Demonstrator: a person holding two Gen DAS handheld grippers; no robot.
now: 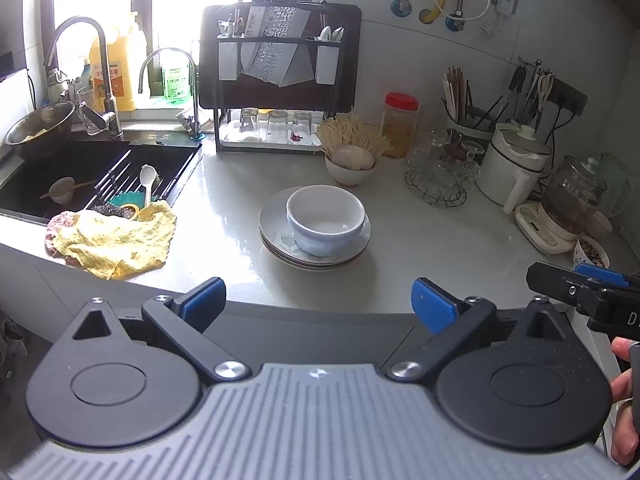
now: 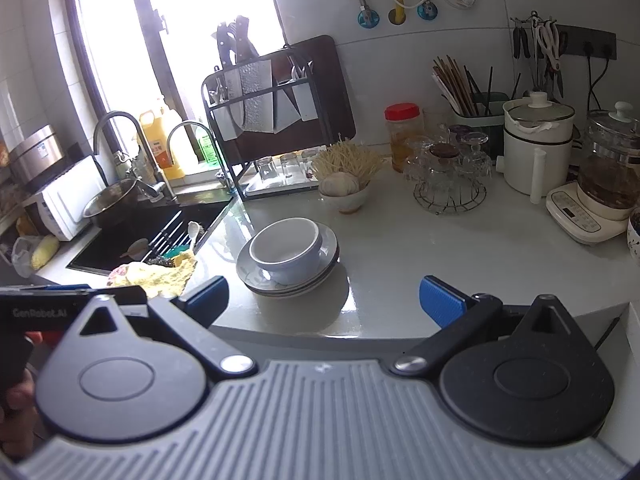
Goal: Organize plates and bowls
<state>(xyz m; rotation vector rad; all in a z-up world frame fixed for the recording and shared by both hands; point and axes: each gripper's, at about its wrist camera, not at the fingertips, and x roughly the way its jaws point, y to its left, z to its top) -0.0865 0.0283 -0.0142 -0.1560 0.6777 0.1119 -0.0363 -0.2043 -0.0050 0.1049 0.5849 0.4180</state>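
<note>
A white bowl sits on a short stack of pale plates in the middle of the white counter. The same bowl and plates show in the right wrist view. My left gripper is open and empty, held back at the counter's front edge, short of the stack. My right gripper is open and empty, also at the front edge, to the right of the stack. The right gripper shows in the left wrist view at the far right.
A black sink with a spoon and a small bowl lies at the left. A yellow cloth lies by it. A knife and glass rack, a bowl of garlic, a red-lidded jar, glassware and kettles line the back.
</note>
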